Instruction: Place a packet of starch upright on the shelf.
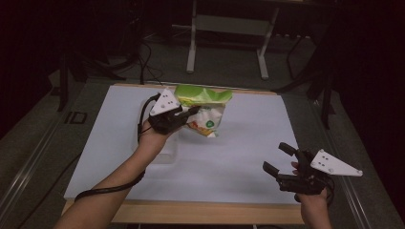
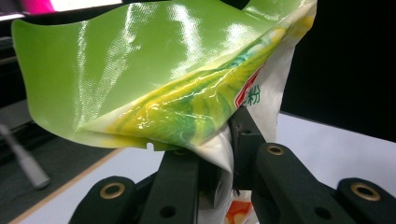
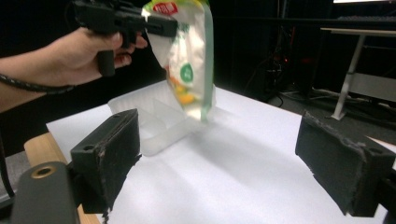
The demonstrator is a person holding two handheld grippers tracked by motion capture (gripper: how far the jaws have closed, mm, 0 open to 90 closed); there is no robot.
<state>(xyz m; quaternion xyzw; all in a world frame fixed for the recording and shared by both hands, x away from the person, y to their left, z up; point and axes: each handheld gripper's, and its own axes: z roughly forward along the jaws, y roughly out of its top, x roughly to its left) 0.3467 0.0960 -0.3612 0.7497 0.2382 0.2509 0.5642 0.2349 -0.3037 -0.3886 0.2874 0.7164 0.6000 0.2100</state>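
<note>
A glossy green and white snack bag hangs in the air over the far middle of the white table top. My left gripper is shut on it, and in the left gripper view the black jaws pinch the bag just below its folded green top. The right gripper view shows the bag dangling from that gripper, tilted, with its lower corner just above the table. My right gripper is at the near right, open, with nothing between its pads.
A clear plastic container lies on the table under the left wrist, below and beside the hanging bag. The table's wooden front edge runs along the bottom. A white stand is on the floor beyond the table.
</note>
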